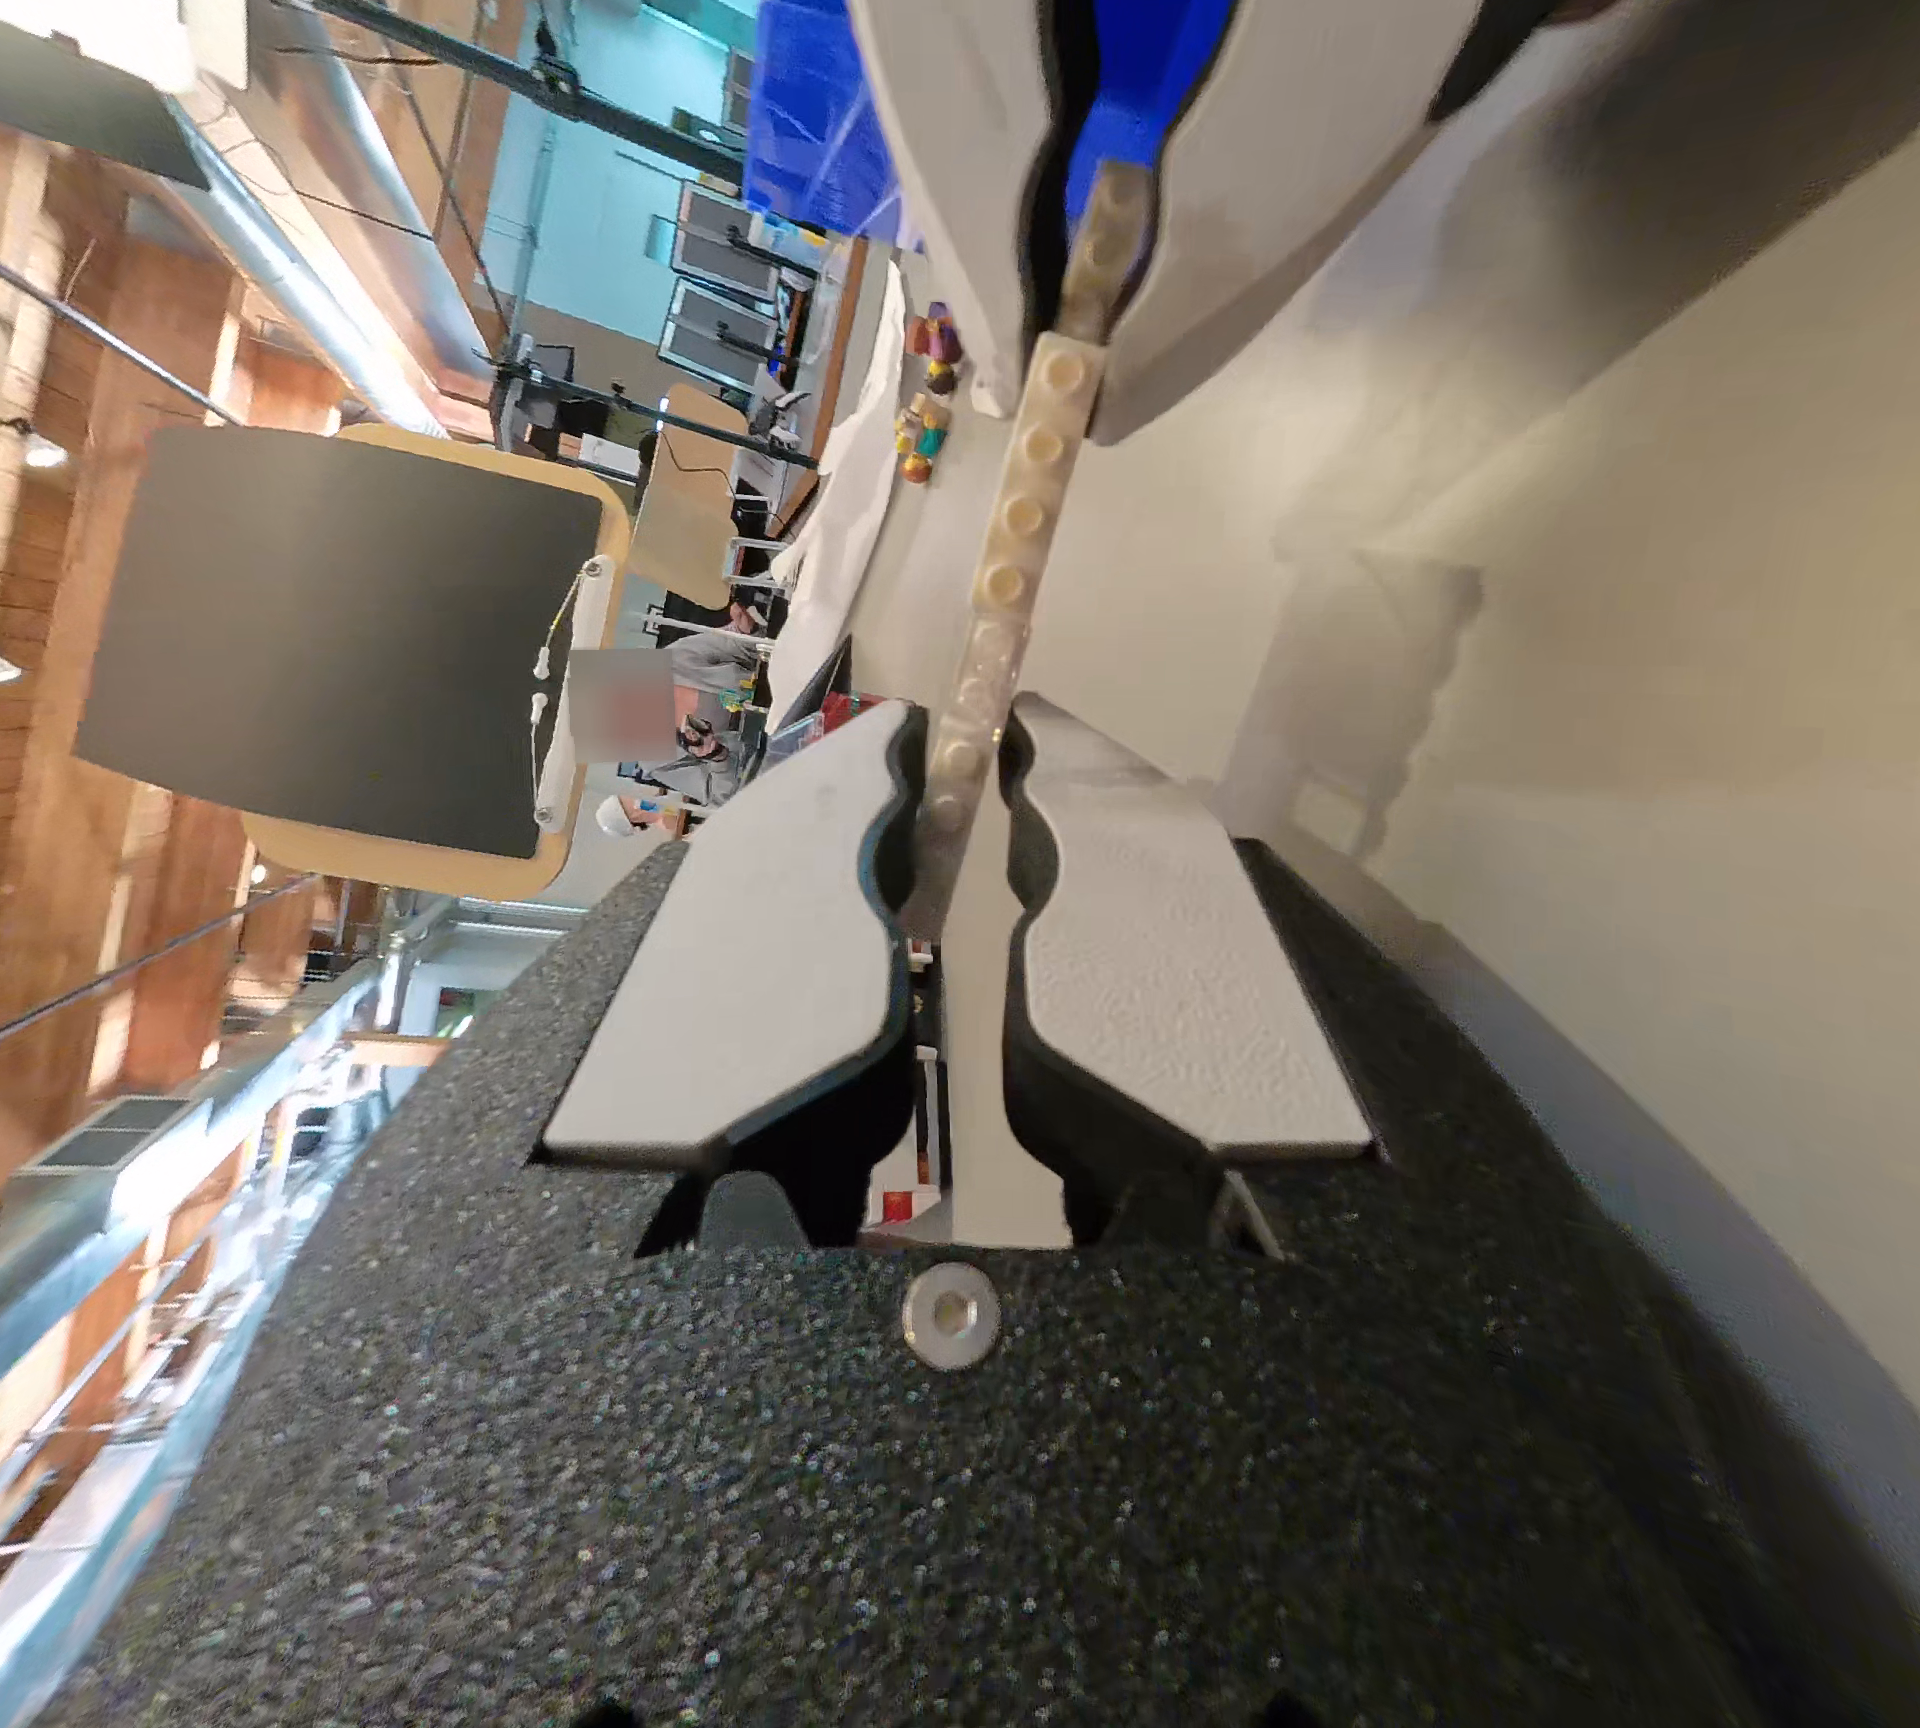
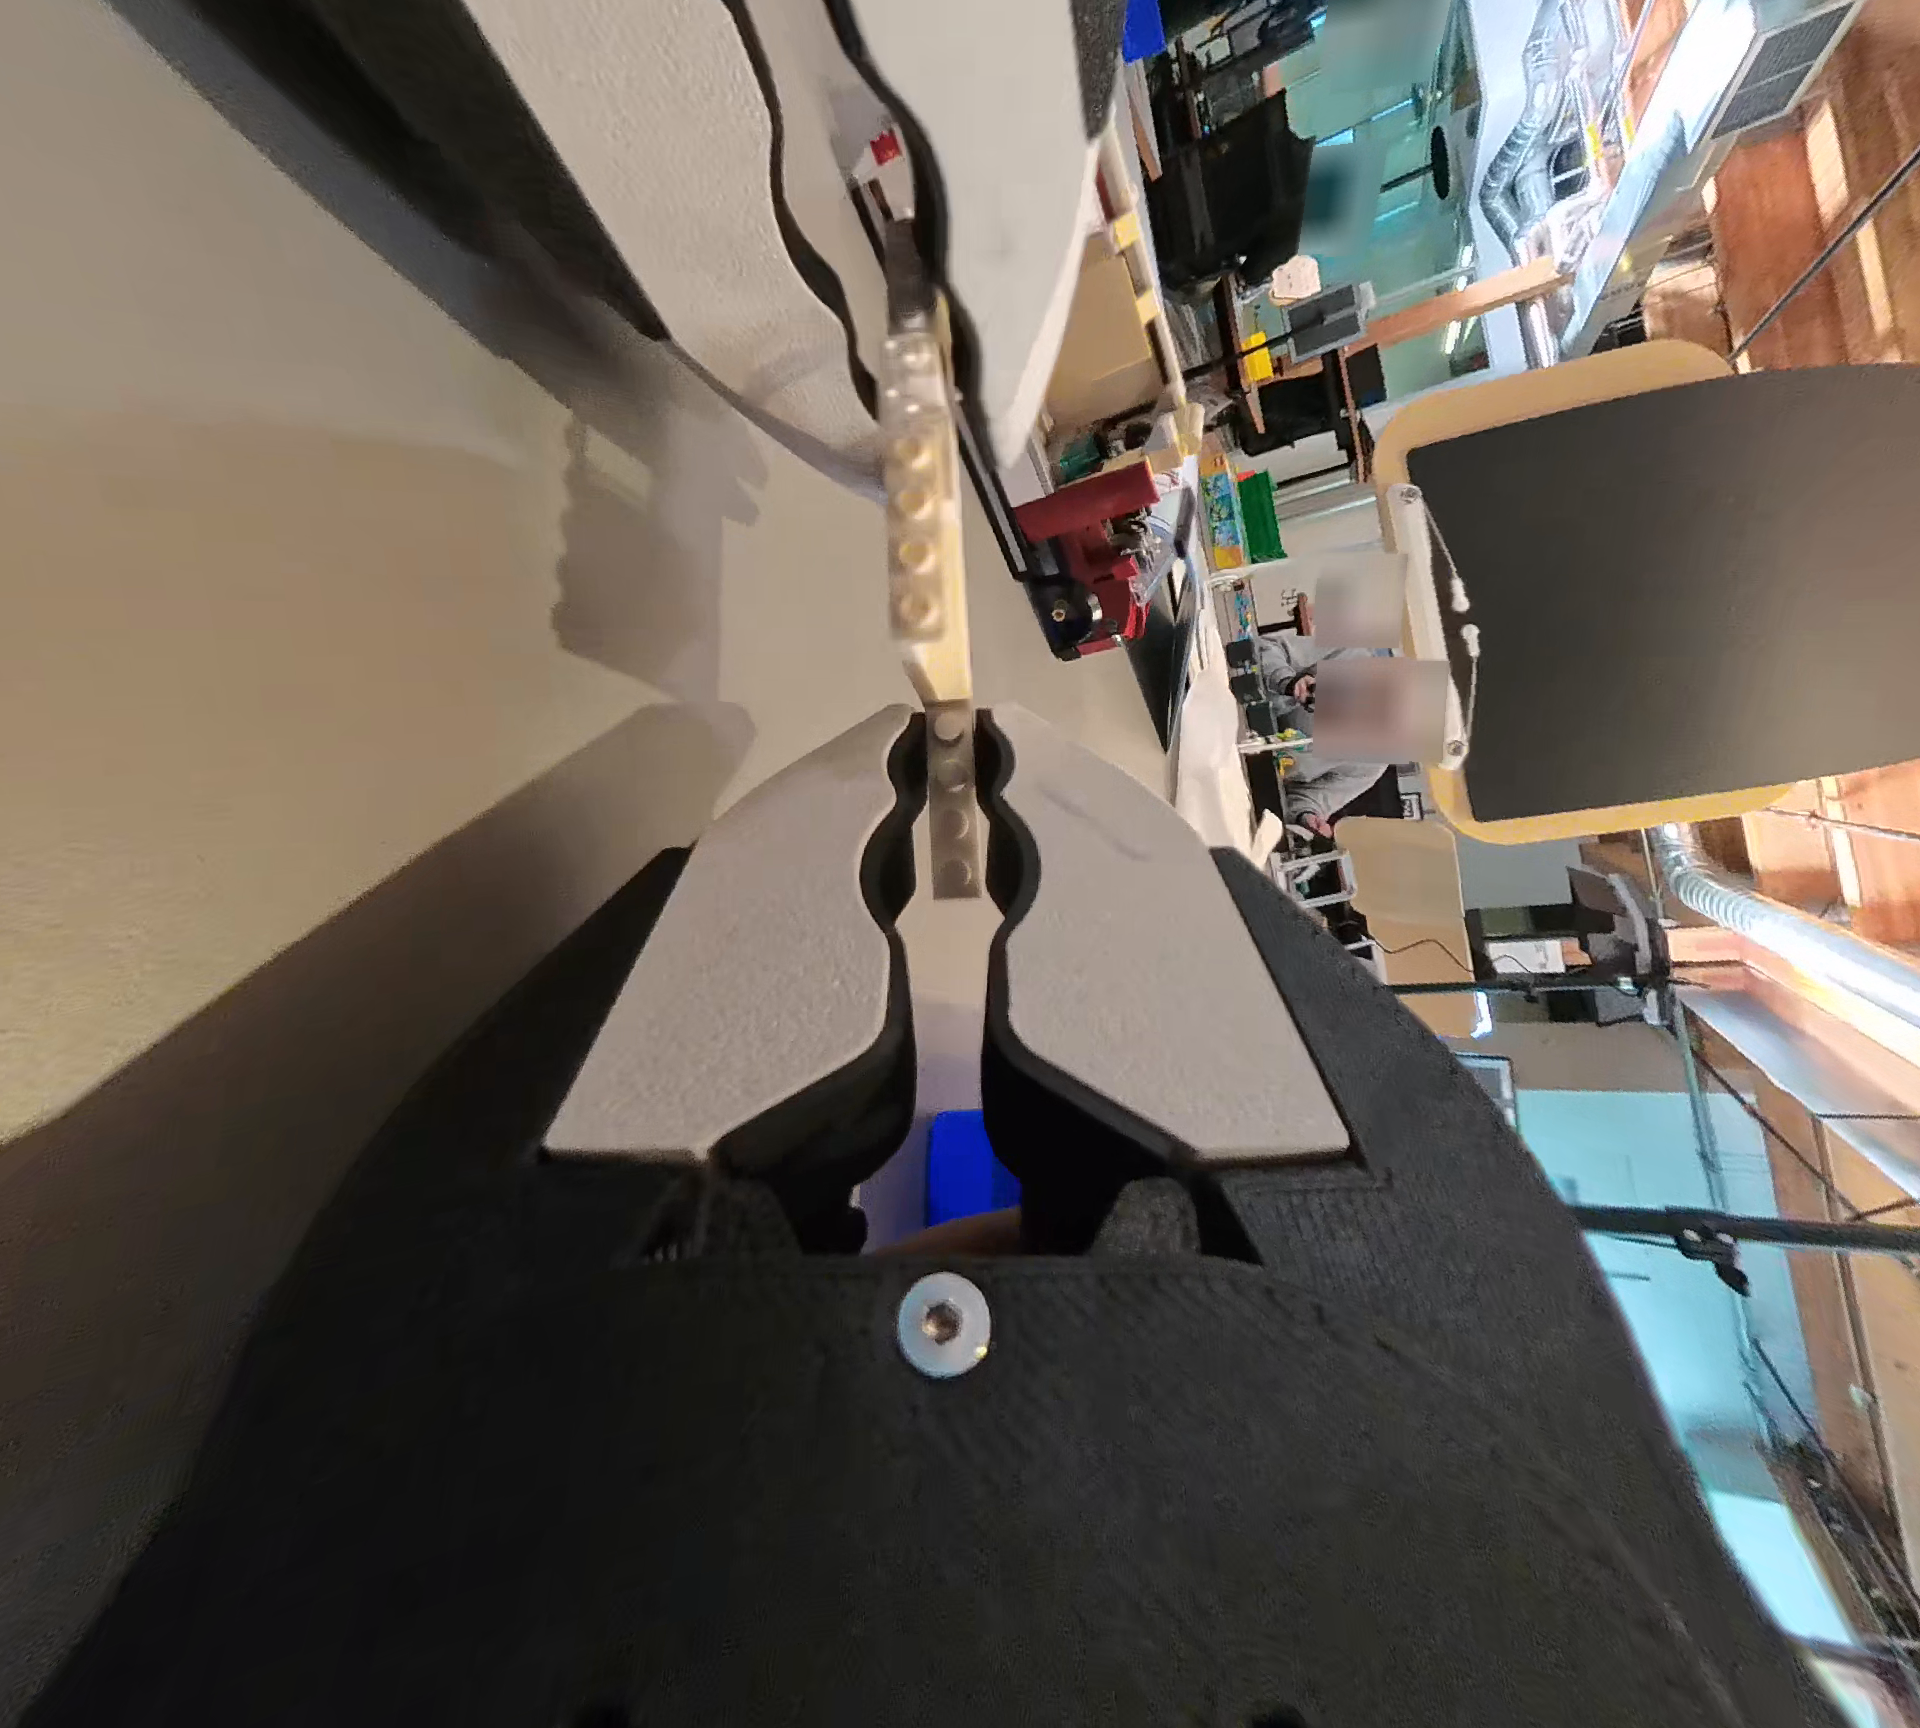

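Together, we see two hand-held grippers facing each other over a pale table (image 1: 1558,535), joined by one long studded brick strip (image 1: 1023,525). Our left gripper (image 1: 961,805) is clamped on the strip's translucent end; our right gripper (image 2: 951,805) is clamped on the opposite end, a thin grey studded plate between its pads. The strip hangs clear of the table, casting a shadow, with bare surface beside it. Only the left view shows small coloured toy figures (image 1: 930,400) near the table's far edge and a blue bin (image 1: 810,109). Only the right view shows a red and black device (image 2: 1086,556) at the table's edge.
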Action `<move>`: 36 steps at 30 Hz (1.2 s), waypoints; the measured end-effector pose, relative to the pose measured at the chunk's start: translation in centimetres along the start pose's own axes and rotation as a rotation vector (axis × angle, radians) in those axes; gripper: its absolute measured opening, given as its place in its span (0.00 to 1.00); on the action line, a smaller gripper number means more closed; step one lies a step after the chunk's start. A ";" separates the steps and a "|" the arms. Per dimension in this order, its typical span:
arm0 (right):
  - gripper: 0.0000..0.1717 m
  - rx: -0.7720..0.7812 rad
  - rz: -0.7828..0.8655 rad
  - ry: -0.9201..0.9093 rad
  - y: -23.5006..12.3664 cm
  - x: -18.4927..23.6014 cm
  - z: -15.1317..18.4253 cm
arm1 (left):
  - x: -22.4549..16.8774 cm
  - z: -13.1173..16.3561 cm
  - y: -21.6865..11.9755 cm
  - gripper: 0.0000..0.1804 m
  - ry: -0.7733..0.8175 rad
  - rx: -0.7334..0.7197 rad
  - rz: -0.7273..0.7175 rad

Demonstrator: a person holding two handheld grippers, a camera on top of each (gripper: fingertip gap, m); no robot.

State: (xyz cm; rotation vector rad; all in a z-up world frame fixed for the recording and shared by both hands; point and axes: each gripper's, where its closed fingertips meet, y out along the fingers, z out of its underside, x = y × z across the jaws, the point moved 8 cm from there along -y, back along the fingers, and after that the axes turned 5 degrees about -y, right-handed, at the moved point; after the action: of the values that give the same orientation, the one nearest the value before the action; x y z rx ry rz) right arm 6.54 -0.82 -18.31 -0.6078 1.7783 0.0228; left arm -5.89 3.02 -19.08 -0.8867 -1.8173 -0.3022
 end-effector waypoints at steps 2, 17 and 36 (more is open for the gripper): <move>0.06 0.015 0.008 0.000 0.0 -0.1 0.0 | -0.4 0.0 0.1 0.05 0.063 0.035 -0.004; 0.05 0.078 0.080 -0.112 1.1 0.5 -3.7 | -0.1 0.2 0.4 0.05 0.092 0.136 -0.055; 0.05 0.045 0.310 -0.044 -2.8 -1.3 -1.9 | 0.5 1.6 1.0 0.05 -0.064 0.231 0.019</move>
State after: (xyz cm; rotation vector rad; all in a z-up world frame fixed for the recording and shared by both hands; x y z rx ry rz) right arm 6.23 -3.36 -15.71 -0.2925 1.8104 0.2062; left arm -6.41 4.81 -19.52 -0.7580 -1.8576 -0.0509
